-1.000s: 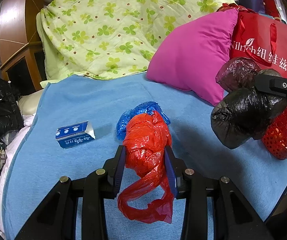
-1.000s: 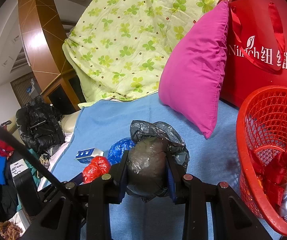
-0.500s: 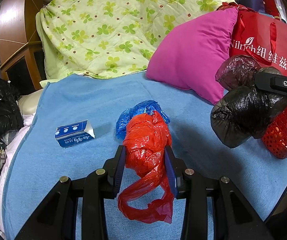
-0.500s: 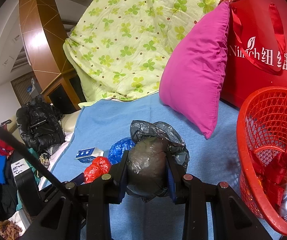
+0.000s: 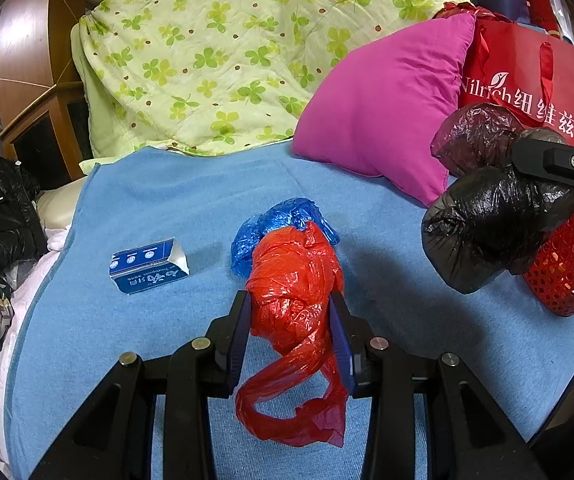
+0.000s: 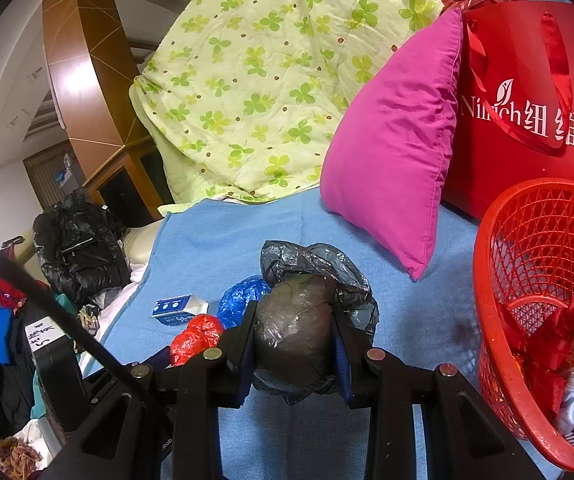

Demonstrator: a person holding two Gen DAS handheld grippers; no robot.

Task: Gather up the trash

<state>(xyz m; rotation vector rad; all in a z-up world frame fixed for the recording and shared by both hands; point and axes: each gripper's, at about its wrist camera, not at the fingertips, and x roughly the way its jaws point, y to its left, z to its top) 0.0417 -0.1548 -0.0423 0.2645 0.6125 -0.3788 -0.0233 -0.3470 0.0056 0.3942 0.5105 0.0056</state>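
Note:
My left gripper (image 5: 290, 312) is shut on a crumpled red plastic bag (image 5: 293, 280), held just above the blue blanket (image 5: 167, 192); its tail hangs down between the fingers. My right gripper (image 6: 293, 326) is shut on a black plastic bag (image 6: 295, 332), also seen in the left wrist view (image 5: 487, 224). A red mesh basket (image 6: 487, 280) with trash inside stands to the right of the right gripper. A blue plastic bag (image 5: 283, 220) and a small blue carton (image 5: 149, 266) lie on the blanket.
A magenta pillow (image 5: 383, 108), a red paper shopping bag (image 5: 535, 80) and a green-flowered quilt (image 5: 227, 48) line the back of the bed. A black jacket (image 6: 79, 248) and clothes pile lie off the bed's left edge.

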